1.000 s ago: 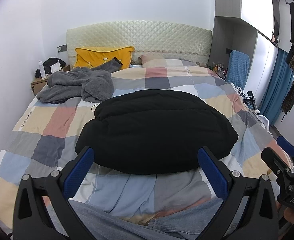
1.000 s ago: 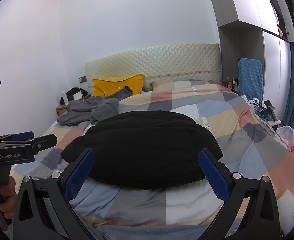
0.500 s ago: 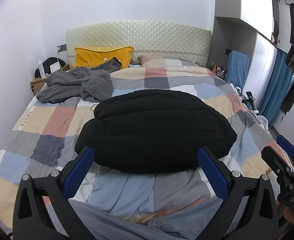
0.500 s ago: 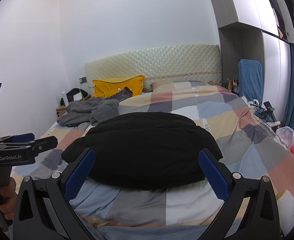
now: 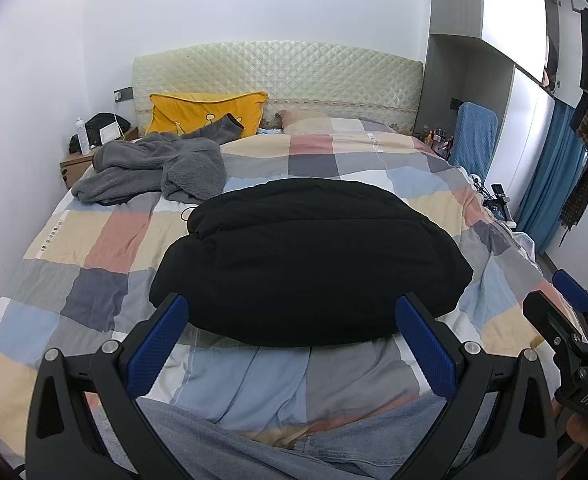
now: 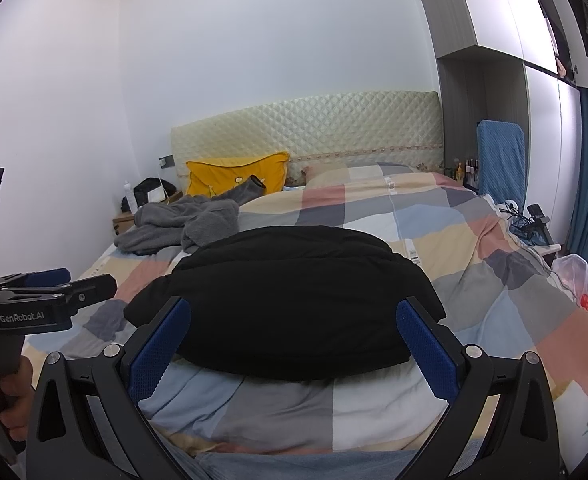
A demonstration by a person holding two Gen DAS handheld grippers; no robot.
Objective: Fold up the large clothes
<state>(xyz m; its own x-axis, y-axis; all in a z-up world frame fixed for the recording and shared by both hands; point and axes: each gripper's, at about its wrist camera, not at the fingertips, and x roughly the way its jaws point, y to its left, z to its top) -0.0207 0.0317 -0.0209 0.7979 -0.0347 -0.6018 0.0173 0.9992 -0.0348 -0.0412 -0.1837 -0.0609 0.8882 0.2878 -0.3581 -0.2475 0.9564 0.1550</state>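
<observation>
A large black garment (image 5: pixel 310 256) lies folded in a thick bundle on the checked duvet (image 5: pixel 105 240) near the foot of the bed; it also shows in the right wrist view (image 6: pixel 294 292). My left gripper (image 5: pixel 291 340) is open and empty, held back from the bundle's near edge. My right gripper (image 6: pixel 294 344) is open and empty, also short of that edge. A crumpled grey fleece garment (image 5: pixel 153 170) lies at the far left of the bed, also seen in the right wrist view (image 6: pixel 181 224).
A yellow pillow (image 5: pixel 205 114) and a checked pillow (image 5: pixel 318 122) lean by the quilted headboard (image 5: pixel 277 68). A nightstand (image 5: pixel 77 160) with clutter stands far left. A blue chair (image 5: pixel 474 136), wardrobe and blue curtain (image 5: pixel 550 172) line the right. Jeans-clad legs (image 5: pixel 253 452) are below the grippers.
</observation>
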